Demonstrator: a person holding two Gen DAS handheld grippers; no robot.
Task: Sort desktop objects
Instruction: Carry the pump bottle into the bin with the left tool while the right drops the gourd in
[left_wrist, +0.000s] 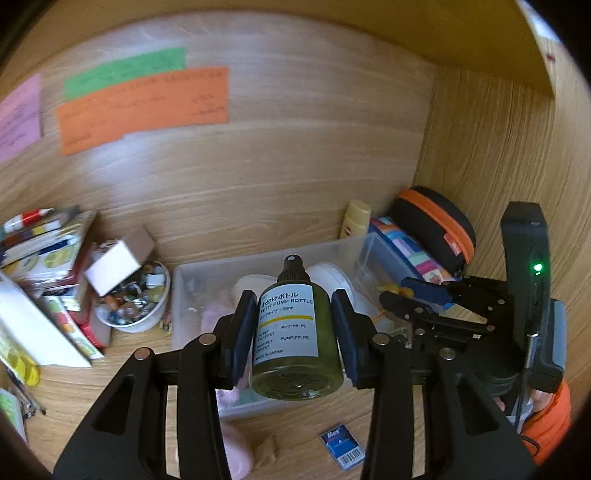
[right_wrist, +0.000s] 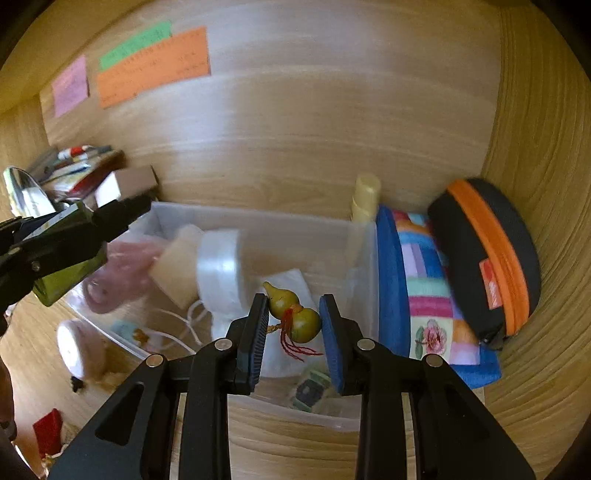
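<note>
My left gripper (left_wrist: 294, 328) is shut on a green pump bottle (left_wrist: 295, 332) with a white label and black spray cap, held above the clear plastic bin (left_wrist: 184, 273). The same bottle (right_wrist: 62, 273) shows in the right wrist view at the left. My right gripper (right_wrist: 293, 321) is shut on a small yellow-green gourd charm (right_wrist: 295, 314) with a red tassel, held over the right part of the clear bin (right_wrist: 354, 251). The bin holds a white jar (right_wrist: 221, 266), a cream sponge block (right_wrist: 177, 266) and pink soft items.
A patchwork pouch (right_wrist: 424, 295) and a black-and-orange zip case (right_wrist: 487, 258) sit right of the bin. A bowl of trinkets (left_wrist: 133, 299), a small box (left_wrist: 118, 258) and books (left_wrist: 40, 240) stand left. A blue staples box (left_wrist: 341, 445) lies in front. Wooden walls close behind and right.
</note>
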